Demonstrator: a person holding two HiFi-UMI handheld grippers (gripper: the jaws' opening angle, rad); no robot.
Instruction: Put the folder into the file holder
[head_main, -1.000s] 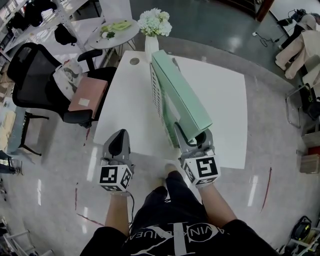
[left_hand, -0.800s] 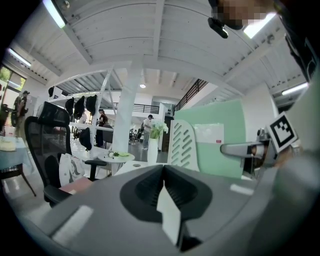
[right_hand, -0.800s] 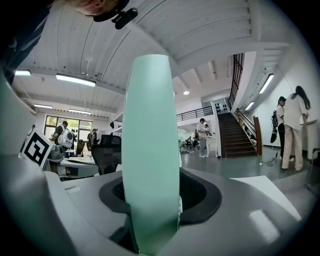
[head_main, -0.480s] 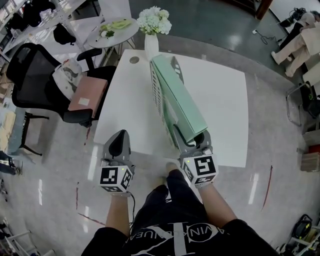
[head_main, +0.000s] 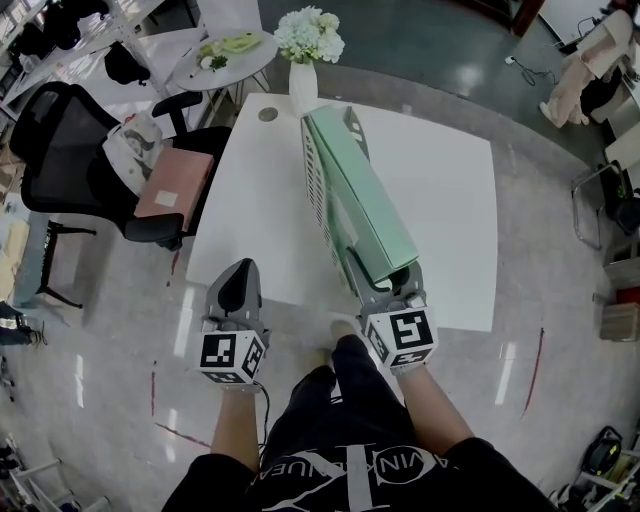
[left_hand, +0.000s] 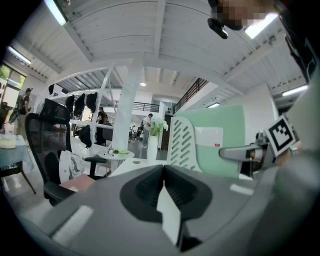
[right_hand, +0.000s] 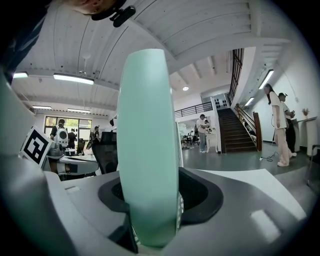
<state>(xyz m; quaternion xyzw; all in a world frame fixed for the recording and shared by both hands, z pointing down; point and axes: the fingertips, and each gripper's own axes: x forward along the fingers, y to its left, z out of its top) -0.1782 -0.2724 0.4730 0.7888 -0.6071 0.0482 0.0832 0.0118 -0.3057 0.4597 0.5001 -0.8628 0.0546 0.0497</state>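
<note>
The pale green folder (head_main: 360, 195) stands on edge in the white slatted file holder (head_main: 312, 185) on the white table (head_main: 440, 180). My right gripper (head_main: 383, 282) is at the folder's near end, at the table's front edge. Its jaws are opening, with the folder's spine (right_hand: 148, 145) still between them and a thin gap beside the right pad. In the left gripper view the folder (left_hand: 220, 140) and holder (left_hand: 182, 145) rise to the right. My left gripper (head_main: 236, 285) hangs shut and empty off the table's front edge, left of the holder.
A white vase of flowers (head_main: 308, 45) stands at the table's far edge, just behind the holder. A black office chair (head_main: 70, 150) with a pink pad (head_main: 175, 185) sits left of the table, and a small round table (head_main: 225, 60) stands beyond it.
The folder has sunk lower and straightened inside the holder, its near end no longer jutting out to the right. The right gripper shifted slightly with it. The left gripper stayed put.
</note>
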